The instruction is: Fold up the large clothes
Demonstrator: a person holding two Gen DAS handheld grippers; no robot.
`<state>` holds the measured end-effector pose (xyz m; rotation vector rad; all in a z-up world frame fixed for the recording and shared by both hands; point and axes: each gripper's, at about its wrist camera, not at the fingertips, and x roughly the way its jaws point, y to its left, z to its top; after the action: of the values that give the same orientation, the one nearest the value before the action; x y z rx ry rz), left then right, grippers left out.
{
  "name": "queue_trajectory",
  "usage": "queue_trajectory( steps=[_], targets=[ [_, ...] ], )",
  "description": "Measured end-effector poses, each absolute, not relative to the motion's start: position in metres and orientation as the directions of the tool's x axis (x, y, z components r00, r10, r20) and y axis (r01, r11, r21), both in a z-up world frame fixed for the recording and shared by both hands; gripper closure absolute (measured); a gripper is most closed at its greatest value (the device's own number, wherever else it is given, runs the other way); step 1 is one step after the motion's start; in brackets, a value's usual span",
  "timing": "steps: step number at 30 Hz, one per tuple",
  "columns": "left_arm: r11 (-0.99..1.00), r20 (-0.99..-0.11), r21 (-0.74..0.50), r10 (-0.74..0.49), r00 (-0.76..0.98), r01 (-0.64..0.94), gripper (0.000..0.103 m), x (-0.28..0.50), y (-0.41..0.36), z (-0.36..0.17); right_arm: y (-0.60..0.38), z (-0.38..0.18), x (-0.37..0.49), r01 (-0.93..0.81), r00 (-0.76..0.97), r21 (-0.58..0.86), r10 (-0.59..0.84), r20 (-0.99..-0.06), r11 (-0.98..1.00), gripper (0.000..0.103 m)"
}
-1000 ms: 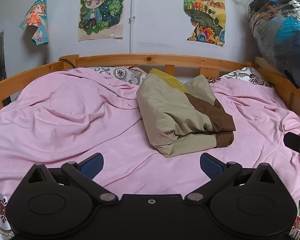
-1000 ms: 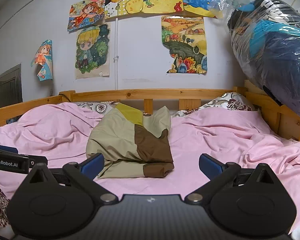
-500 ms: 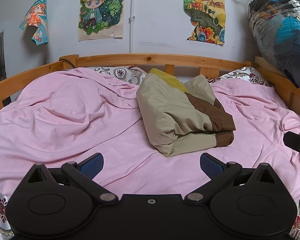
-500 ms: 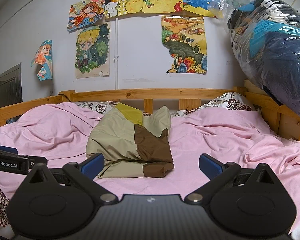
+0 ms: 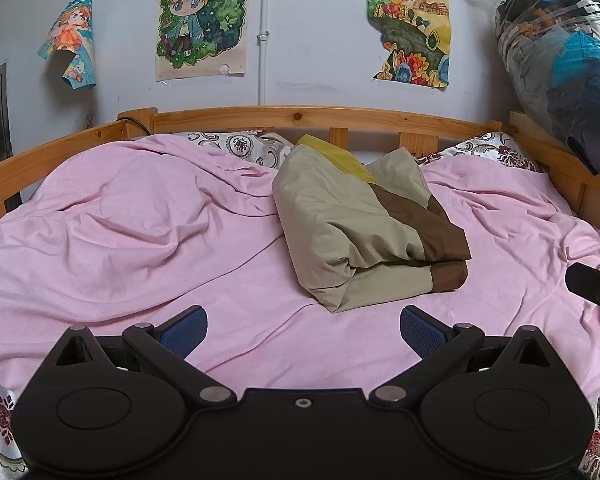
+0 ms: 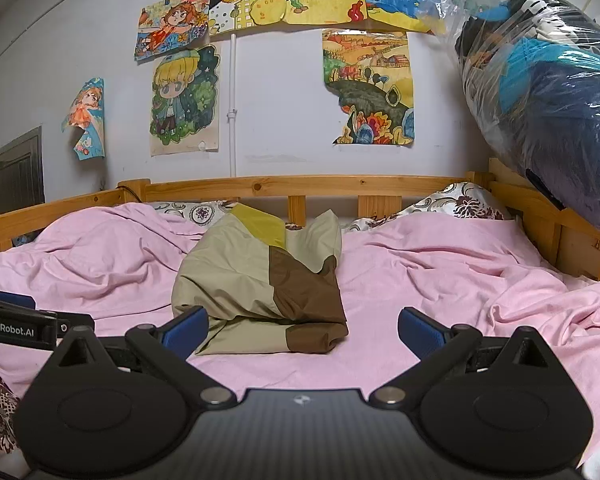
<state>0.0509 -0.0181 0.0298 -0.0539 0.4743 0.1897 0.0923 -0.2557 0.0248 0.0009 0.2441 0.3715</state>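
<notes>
A folded garment (image 5: pixel 360 224) in beige, brown and yellow lies on the pink sheet (image 5: pixel 140 240) in the middle of the bed; it also shows in the right wrist view (image 6: pixel 260 284). My left gripper (image 5: pixel 303 326) is open and empty, low over the sheet, short of the garment's near edge. My right gripper (image 6: pixel 303 330) is open and empty, just before the garment's near edge. The left gripper's body shows at the left edge of the right wrist view (image 6: pixel 16 320).
A wooden bed rail (image 5: pixel 300 118) runs round the back and sides. Patterned pillows (image 6: pixel 456 202) lie by the headboard. A large plastic bag of dark clothes (image 6: pixel 548 100) hangs over the right rail. Posters (image 6: pixel 368 88) cover the wall.
</notes>
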Motion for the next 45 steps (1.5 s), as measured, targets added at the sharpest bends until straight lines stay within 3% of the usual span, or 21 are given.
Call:
queue_trajectory(
  steps=[34, 45],
  targets=[
    [0.981, -0.464, -0.008, 0.168, 0.87, -0.193, 0.001, 0.0512, -0.0187, 0.03, -0.256, 0.0254, 0.093, -0.36, 0.902, 0.046, 0.36, -0.238, 0.932, 0.0],
    [0.974, -0.502, 0.011, 0.203, 0.841, -0.228, 0.001, 0.0496, -0.0199, 0.0223, -0.2562, 0.0251, 0.0928, -0.36, 0.901, 0.045, 0.36, -0.241, 0.932, 0.0]
  ],
)
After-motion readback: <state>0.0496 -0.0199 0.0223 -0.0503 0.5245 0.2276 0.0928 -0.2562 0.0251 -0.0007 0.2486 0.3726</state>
